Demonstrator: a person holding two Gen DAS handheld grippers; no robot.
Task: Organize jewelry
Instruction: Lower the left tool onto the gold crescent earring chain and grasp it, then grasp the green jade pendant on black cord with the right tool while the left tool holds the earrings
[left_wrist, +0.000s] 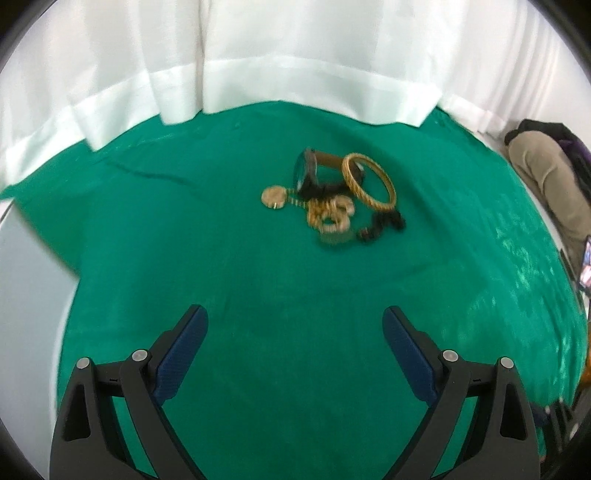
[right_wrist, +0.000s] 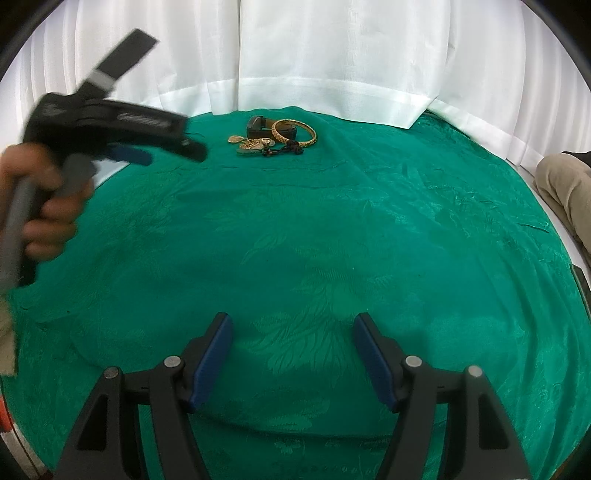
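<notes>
A small heap of jewelry lies on the green cloth (left_wrist: 221, 277). In it are a gold bangle (left_wrist: 369, 182), a watch with a dark face and brown strap (left_wrist: 308, 170), a round gold pendant (left_wrist: 273, 197), gold rings or chain (left_wrist: 330, 216) and dark beads (left_wrist: 384, 225). My left gripper (left_wrist: 295, 325) is open and empty, well short of the heap. My right gripper (right_wrist: 293, 332) is open and empty, far from the heap; the bangle (right_wrist: 294, 133) and watch (right_wrist: 258, 125) show at the cloth's far edge. The left gripper (right_wrist: 173, 147) appears blurred, hand-held, left of the heap.
White curtains (left_wrist: 258, 55) hang behind the table. The cloth (right_wrist: 332, 240) ends at a bare white surface (left_wrist: 33, 277) on the left. A person in beige trousers (right_wrist: 565, 184) sits at the right edge.
</notes>
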